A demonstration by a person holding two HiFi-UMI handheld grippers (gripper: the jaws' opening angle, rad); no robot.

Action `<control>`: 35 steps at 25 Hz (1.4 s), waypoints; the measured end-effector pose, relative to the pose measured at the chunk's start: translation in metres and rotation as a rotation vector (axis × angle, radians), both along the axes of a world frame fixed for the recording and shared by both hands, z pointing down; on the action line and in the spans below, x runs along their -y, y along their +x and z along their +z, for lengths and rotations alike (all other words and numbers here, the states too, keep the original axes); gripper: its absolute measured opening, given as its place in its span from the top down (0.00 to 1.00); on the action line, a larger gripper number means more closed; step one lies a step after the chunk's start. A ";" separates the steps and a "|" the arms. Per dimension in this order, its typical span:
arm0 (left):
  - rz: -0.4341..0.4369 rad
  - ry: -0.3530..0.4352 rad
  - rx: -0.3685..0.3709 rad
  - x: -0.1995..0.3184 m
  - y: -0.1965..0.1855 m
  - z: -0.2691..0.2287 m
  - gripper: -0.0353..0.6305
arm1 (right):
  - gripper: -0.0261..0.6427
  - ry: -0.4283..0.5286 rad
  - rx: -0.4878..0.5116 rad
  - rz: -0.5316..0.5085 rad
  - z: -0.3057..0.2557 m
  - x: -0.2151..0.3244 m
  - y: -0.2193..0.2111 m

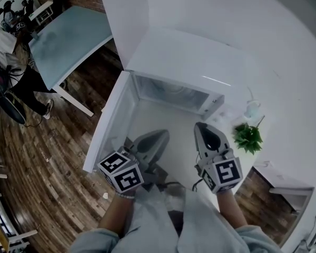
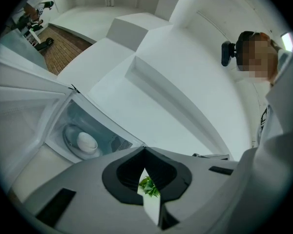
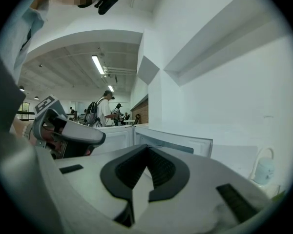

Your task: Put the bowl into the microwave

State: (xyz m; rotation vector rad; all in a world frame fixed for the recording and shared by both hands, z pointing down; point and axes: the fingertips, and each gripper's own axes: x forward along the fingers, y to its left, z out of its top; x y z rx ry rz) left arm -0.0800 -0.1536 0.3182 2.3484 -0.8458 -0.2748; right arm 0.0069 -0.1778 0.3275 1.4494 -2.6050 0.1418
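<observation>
The white microwave (image 1: 176, 62) stands on a white counter with its door (image 1: 109, 121) swung open to the left. In the left gripper view a white bowl (image 2: 86, 141) rests on the glass turntable (image 2: 71, 139) inside the microwave's cavity. My left gripper (image 1: 165, 135) hovers in front of the opening, a short way back from it, jaws shut with nothing held (image 2: 144, 149). To its right my right gripper (image 1: 200, 125) is also shut and empty (image 3: 147, 147). It points past the microwave's (image 3: 173, 139) front right corner.
A small green plant (image 1: 247, 137) and a pale jug (image 1: 252, 109) stand on the counter (image 1: 284, 62) right of the microwave. A glass-topped table (image 1: 68, 38) and a person (image 1: 10, 62) are on the wooden floor to the left. More people (image 3: 103, 108) stand far off.
</observation>
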 end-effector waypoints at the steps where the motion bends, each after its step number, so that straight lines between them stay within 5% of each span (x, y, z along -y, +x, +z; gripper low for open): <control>1: 0.003 -0.002 0.006 -0.002 0.000 0.000 0.95 | 0.96 -0.004 0.005 -0.004 0.000 -0.002 0.000; 35: -0.011 0.004 0.058 -0.013 -0.009 0.001 0.95 | 0.96 -0.071 0.028 -0.060 0.010 -0.021 -0.020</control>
